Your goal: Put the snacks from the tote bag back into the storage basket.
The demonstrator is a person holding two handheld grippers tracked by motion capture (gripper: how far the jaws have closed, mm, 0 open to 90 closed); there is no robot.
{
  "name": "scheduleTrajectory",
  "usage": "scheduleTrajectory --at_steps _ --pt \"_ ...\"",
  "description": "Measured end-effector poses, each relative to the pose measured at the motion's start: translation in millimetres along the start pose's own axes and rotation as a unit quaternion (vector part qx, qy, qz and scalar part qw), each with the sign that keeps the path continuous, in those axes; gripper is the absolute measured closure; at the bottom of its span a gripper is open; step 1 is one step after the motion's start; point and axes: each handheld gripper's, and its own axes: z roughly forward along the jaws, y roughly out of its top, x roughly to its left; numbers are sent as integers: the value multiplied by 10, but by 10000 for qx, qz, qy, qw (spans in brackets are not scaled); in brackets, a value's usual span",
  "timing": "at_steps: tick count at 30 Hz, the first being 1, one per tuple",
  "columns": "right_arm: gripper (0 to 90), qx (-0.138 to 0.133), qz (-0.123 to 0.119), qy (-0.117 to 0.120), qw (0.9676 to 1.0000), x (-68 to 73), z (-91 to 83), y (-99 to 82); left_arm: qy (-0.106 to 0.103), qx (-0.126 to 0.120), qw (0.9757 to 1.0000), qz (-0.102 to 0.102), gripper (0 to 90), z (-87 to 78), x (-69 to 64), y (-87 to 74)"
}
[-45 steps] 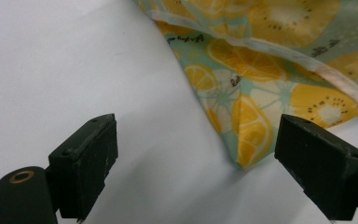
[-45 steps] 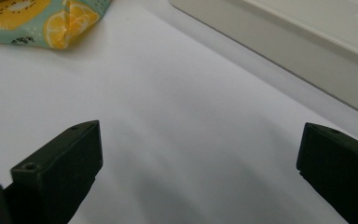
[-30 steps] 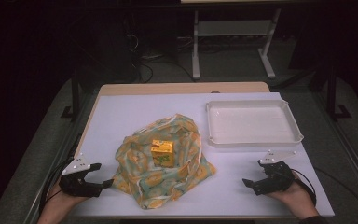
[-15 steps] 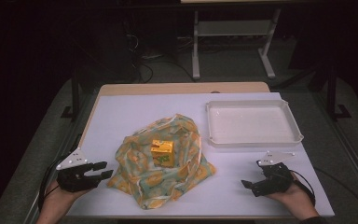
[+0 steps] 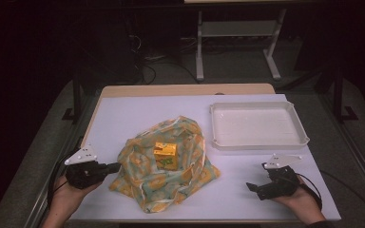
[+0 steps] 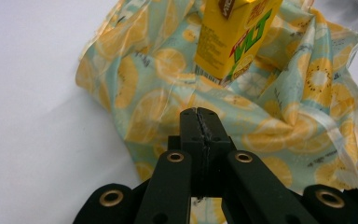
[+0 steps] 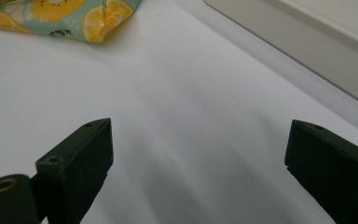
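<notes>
Lemon-print cloth (image 5: 164,173) lies rumpled on the white desk (image 5: 138,114), serving here as the landmark. A yellow drink carton (image 5: 165,155) stands upright on the middle of the cloth, with folds of fabric rising around its base; in the left gripper view the carton (image 6: 235,35) stands beyond the jaws, apart from them. The left hand-held gripper (image 5: 115,167) is at the cloth's left edge. Its jaws have just been closing and now stand pressed together; in the left gripper view (image 6: 200,122) the tips meet over the cloth (image 6: 284,126). Whether any fabric is caught between them cannot be told. The right hand-held gripper (image 5: 251,186) rests on the desk to the right of the cloth and apart from it, jaws spread, with bare desk surface between them in the right gripper view (image 7: 198,140). A corner of the cloth (image 7: 65,16) shows at upper left there. A white tray (image 5: 259,142) sits beyond and to the right of the cloth, clear of it.
</notes>
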Motion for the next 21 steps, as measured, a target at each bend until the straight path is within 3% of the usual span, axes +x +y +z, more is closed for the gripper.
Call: scheduleTrajectory --at_steps 21 --pt "74 -21 58 -8 10000 -6 -8 -15 -239 26 9992 322 896 335 -115 332"
